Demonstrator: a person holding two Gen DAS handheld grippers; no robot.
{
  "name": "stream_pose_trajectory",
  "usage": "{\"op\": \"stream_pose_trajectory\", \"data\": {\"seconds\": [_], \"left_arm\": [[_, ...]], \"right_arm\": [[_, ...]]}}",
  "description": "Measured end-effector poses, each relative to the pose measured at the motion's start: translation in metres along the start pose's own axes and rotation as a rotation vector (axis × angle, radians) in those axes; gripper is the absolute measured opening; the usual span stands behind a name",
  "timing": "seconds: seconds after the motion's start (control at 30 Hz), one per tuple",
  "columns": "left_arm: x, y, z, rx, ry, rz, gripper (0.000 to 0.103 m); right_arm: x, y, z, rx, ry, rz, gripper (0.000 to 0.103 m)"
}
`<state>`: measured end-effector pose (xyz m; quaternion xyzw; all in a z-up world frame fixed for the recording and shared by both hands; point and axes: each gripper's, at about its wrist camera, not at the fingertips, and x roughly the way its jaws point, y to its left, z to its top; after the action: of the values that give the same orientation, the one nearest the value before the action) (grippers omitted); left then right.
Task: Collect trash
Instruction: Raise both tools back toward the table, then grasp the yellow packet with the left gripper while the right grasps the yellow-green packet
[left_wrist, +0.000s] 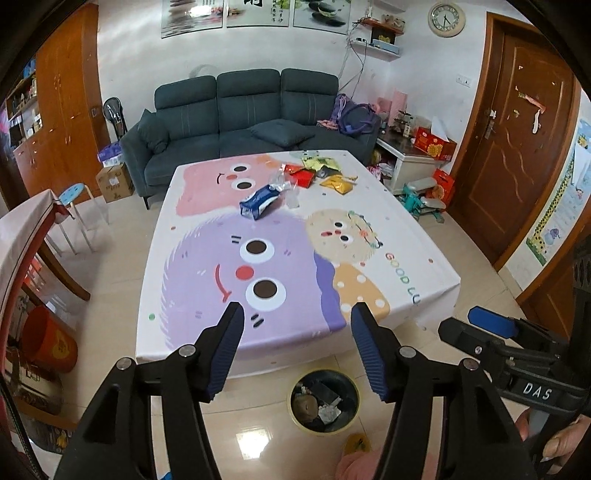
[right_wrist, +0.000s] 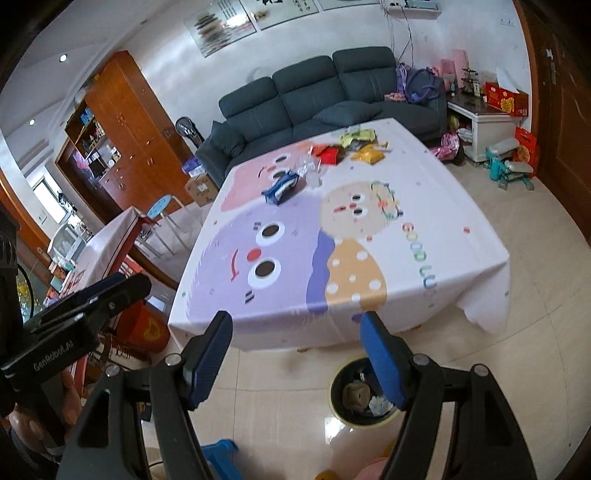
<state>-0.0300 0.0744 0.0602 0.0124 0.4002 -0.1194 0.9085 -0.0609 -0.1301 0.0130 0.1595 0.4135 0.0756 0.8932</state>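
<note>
A round trash bin (left_wrist: 324, 402) (right_wrist: 364, 395) with a black liner stands on the floor before the table, with scraps inside. Far across the cartoon tablecloth (left_wrist: 280, 258) (right_wrist: 332, 251) lie a blue wrapper (left_wrist: 258, 205) (right_wrist: 282, 186), a clear plastic wrapper (left_wrist: 279, 181), and red (left_wrist: 304, 177) (right_wrist: 330, 154), yellow (left_wrist: 338, 183) (right_wrist: 369, 154) and green (left_wrist: 321, 162) packets. My left gripper (left_wrist: 295, 314) is open and empty above the table's near edge. My right gripper (right_wrist: 295, 321) is likewise open and empty. Each gripper shows at the side of the other's view.
A dark sofa (left_wrist: 243, 118) stands behind the table. A blue stool (left_wrist: 72, 194) and a second covered table (left_wrist: 22, 225) are at left, a red bucket (left_wrist: 48, 345) on the floor. A white cabinet (left_wrist: 410, 162) with boxes and a brown door (left_wrist: 517, 140) are at right.
</note>
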Motion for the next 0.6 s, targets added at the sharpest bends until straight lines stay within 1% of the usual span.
{"op": "stream_pose_trajectory", "data": {"seconds": [0.13,0.2,0.27,0.33,0.47,0.53,0.6], "left_arm": [[0.012,-0.006,0.020,-0.010,-0.006,-0.001,0.061],[0.021,-0.010,0.032,-0.010,-0.014,0.011,0.064],[0.036,-0.017,0.047,-0.008,-0.021,0.029,0.065],[0.058,-0.026,0.067,-0.011,-0.019,0.048,0.065],[0.111,-0.048,0.114,-0.047,-0.005,0.074,0.065],[0.140,-0.060,0.139,-0.084,0.027,0.079,0.065],[0.175,-0.073,0.165,-0.125,0.076,0.060,0.065]], "right_arm": [[0.009,-0.009,0.023,-0.005,-0.003,0.009,0.072],[0.018,-0.017,0.042,-0.031,-0.009,0.010,0.072],[0.029,-0.027,0.061,-0.057,-0.016,0.009,0.072],[0.041,-0.039,0.081,-0.073,-0.020,0.008,0.072],[0.074,-0.076,0.136,-0.083,0.010,0.033,0.072],[0.090,-0.093,0.165,-0.097,0.036,0.048,0.072],[0.110,-0.114,0.197,-0.114,0.077,0.060,0.072]]}}
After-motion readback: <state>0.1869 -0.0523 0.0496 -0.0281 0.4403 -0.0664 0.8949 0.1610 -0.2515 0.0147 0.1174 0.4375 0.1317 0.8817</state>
